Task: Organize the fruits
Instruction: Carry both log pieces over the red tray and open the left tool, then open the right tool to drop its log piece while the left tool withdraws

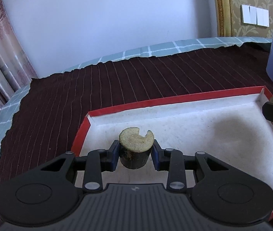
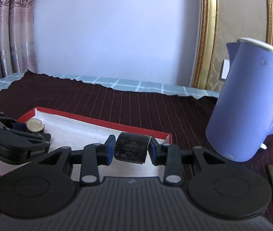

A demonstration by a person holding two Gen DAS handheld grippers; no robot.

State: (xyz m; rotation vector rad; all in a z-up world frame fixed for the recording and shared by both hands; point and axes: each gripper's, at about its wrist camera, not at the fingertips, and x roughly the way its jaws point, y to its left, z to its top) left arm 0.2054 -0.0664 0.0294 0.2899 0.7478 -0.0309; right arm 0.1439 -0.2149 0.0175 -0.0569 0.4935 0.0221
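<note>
Over a red-rimmed tray (image 1: pixel 105 110), each gripper (image 1: pixel 135 155) (image 2: pixel 131 149) clamps a dark cylinder piece (image 1: pixel 135 148) (image 2: pixel 131 149).

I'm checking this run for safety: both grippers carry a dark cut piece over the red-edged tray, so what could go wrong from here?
1. The left gripper pinches its stubby piece only by the sides; it could slip and roll on the tray.
2. The right gripper holds its piece close to the tray's far red rim; released there, it may land on the cloth.
3. The blue kettle stands near the right gripper; a wide swing could knock it.
</note>
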